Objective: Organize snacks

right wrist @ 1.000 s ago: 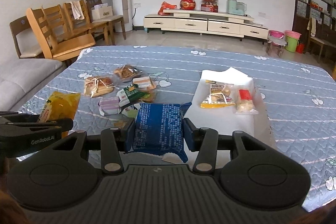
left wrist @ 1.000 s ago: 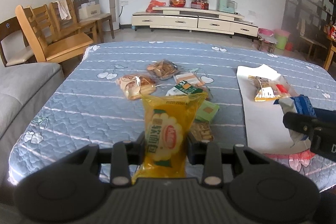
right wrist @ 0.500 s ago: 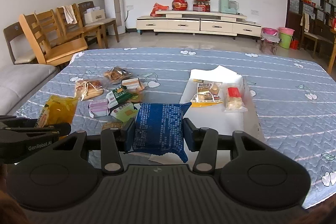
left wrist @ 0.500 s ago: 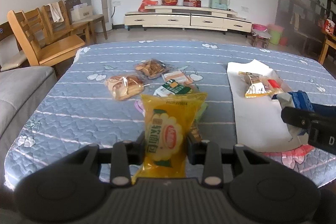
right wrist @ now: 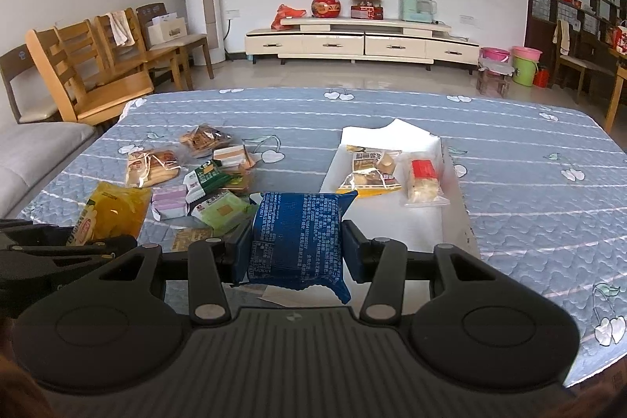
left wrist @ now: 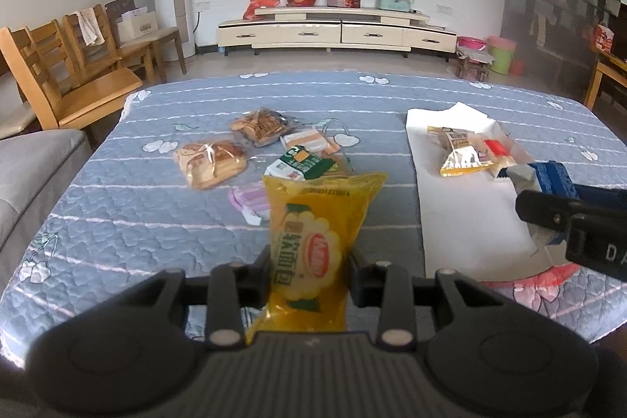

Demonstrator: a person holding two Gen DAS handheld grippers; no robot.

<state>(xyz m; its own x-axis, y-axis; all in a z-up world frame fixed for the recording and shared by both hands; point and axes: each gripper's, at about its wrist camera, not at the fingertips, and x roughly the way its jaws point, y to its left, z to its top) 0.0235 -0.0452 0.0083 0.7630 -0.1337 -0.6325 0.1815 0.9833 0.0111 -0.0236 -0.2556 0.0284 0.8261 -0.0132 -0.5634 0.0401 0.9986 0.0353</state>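
Left wrist view: left gripper [left wrist: 309, 271] is clamped on a yellow bread pack [left wrist: 313, 249], held upright off the blue quilted table [left wrist: 117, 222], w/ the loose snack pile just beyond it. Compared w/ a sec ago the view has slid a bit across the table – the pile & white paper sheet [left wrist: 466, 222] sit slightly further left in frame – but the grip itself hasn't changed, same pinch on the pack's lower half. Right wrist view: right gripper [right wrist: 296, 247] is closed on a dark blue snack pack [right wrist: 298, 237], also lifted; barely any shift in that view vs. before, so this hand looks parked. White sheet lies right of centre, already carrying a yellow-edged biscuit pack [right wrist: 370, 175] & a clear pack w/ red label [right wrist: 423, 179] side by side at its far end. Still left of it, in a heap: two clear bread packs, a green-black pack [right wrist: 207, 179], pale green pack [right wrist: 223, 210], pink-white pack [right wrist: 170, 202], plus a few more. Judgement: both hands are mid-carry, nothing released yet; sheet looks like the sorting spot, w/ plenty of free space at its near end. Blue pack hangs over the sheet's near-left edge, so prob. goes down first; yellow one has further to go right. Task roughly a third done at most
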